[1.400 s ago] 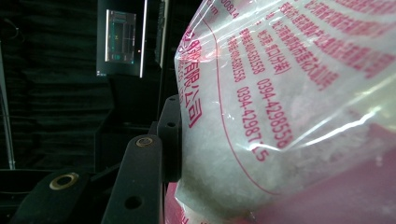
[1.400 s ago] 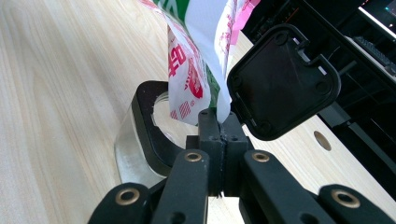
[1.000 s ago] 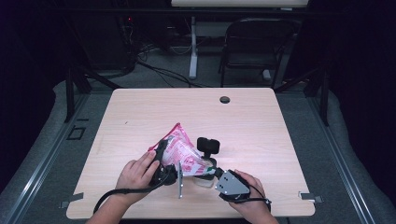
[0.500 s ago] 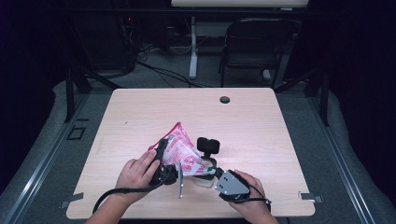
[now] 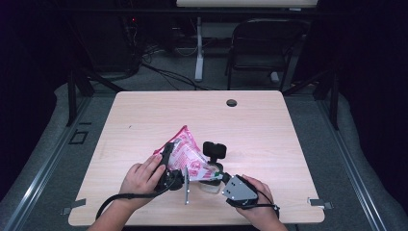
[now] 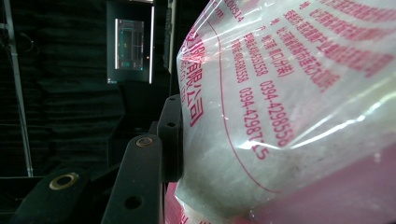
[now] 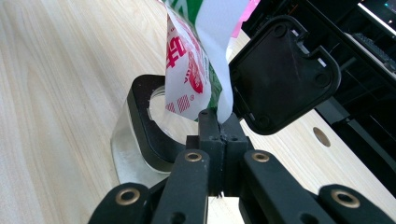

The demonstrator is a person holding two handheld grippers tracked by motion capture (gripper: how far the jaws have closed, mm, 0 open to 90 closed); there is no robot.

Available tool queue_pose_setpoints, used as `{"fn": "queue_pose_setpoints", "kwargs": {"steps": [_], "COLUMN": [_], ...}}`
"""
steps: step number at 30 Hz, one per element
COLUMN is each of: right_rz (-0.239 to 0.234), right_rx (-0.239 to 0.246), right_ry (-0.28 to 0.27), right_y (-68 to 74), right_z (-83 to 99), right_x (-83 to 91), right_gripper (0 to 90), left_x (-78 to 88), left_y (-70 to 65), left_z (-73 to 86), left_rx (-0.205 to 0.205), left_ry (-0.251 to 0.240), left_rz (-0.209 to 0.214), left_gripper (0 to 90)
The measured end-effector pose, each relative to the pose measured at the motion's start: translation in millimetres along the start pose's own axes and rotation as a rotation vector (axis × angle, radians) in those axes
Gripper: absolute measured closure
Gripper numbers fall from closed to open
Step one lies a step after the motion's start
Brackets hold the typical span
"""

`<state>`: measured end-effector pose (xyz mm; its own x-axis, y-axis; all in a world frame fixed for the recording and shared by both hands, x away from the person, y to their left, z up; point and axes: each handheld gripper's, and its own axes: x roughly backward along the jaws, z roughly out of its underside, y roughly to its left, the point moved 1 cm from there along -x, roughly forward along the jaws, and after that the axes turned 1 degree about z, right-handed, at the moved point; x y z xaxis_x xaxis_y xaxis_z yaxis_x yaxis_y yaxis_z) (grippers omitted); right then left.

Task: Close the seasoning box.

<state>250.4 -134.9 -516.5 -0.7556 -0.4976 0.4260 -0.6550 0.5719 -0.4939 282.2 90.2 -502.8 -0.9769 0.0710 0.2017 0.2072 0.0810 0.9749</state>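
A person's two hands work at a wooden table (image 5: 144, 115), each holding a gripper. The left gripper (image 5: 169, 166) grasps a pink and white plastic bag (image 5: 188, 155), tilted up near the table's near edge, slightly left of centre. In the left gripper view the bag (image 6: 289, 107) covers the right side, hiding one jaw; the other jaw presses against its side. Its contents are too cloudy to make out.

The right gripper (image 5: 219, 177) is clenched on the bag's lower corner; in the right gripper view its jaws meet around the white and green edge (image 7: 205, 70). Just beyond sits a clear jar (image 7: 140, 135) with a black rim and a hinged black lid (image 7: 280, 74) standing open. The bag partly hides the jar's mouth.

Nothing has shifted since a second ago: hands, bag and jar keep their places.
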Motion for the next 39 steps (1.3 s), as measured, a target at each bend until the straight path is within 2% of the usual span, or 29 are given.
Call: {"fn": "queue_pose_setpoints", "kwargs": {"steps": [39], "right_rz": [0.003], "right_rx": [0.004], "right_ry": [0.014], "right_y": [-0.9], "right_z": [2.8], "right_x": [-1.9], "right_gripper": [90.0], "left_x": [1.1], "left_y": [2.2], "left_z": [-1.8], "left_rx": [-0.019], "left_ry": [-0.012], "left_rz": [-0.019], "left_gripper": [64.9]}}
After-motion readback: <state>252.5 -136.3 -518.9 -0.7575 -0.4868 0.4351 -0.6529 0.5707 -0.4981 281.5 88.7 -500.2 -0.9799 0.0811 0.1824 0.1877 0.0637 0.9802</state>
